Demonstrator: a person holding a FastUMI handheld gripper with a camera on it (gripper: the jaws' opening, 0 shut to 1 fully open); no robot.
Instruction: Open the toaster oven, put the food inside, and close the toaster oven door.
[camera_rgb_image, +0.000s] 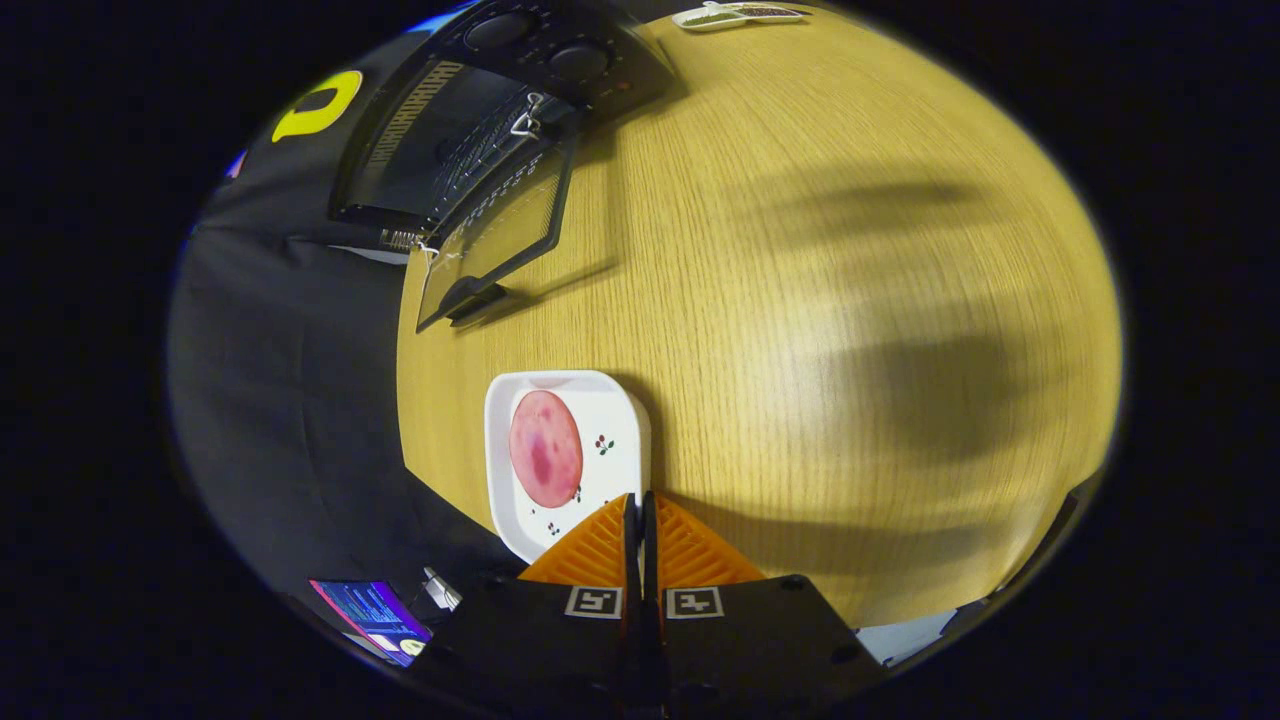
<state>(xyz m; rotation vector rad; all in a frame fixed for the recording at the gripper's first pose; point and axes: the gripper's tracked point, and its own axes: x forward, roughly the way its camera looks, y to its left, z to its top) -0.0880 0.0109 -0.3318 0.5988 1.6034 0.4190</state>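
Hovering over the plate (612, 400) edge, the hand-held gripper (640, 510) was pinched narrow, holding nothing. The food (545, 448) lay on the plate just ahead of its fingers, toaster oven (480, 130) door (500, 235) already down. Risk: closed fingers could shove the slice or tip the plate off the counter (820, 300).

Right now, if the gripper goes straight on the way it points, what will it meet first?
Probably the white plate: the shut gripper sits over its near edge, the pink food slice slightly aside. Height above the plate is unclear.
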